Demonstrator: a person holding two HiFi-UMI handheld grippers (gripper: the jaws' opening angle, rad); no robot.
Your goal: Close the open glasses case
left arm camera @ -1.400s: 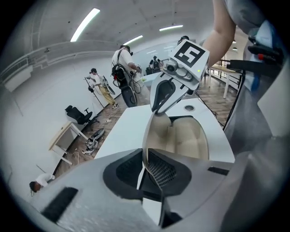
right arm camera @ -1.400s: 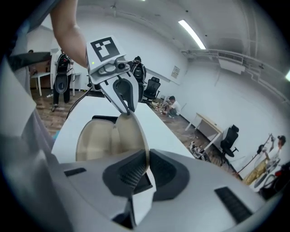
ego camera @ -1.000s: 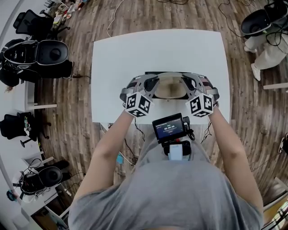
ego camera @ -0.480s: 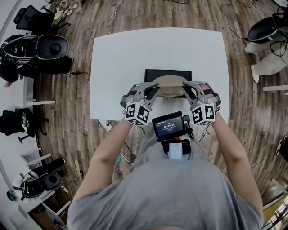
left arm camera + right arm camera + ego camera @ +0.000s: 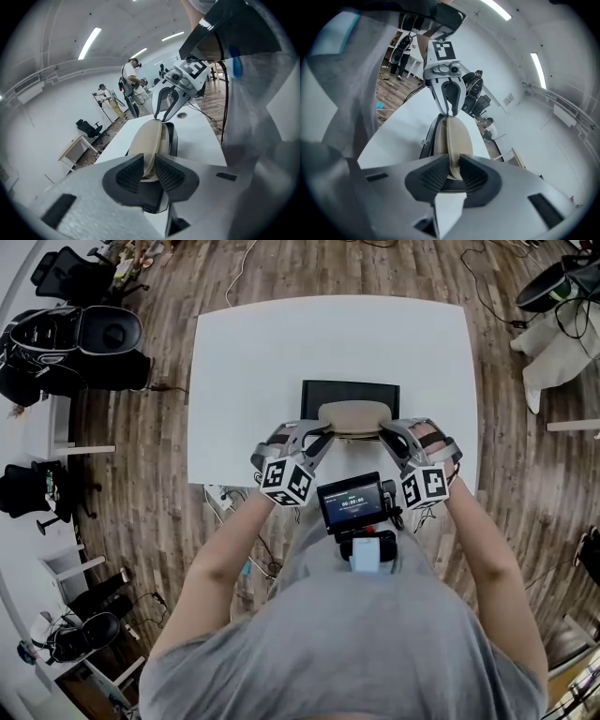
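Glasses case lid drawn nearer the table's front edge than a second ago.
On the smooth white table [image 5: 244,362], more of the rectangular black glasses case [image 5: 349,392] is exposed behind its rounded beige lid [image 5: 354,416]. One lid end is clamped by the right gripper [image 5: 453,176]. The other is held between the left gripper [image 5: 149,171]'s ribbed jaws, which are opening.

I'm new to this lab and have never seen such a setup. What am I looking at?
No robot here: a person holds a hand tool with tongs in each hand. One picture comes from a camera on their head, looking down; the other two ride on the tools, looking along the tongs. On the white table sits a glasses case: black base, beige lid. The left tongs and right tongs each grip one end of the lid; the left pair is just opening, with the lid between them.
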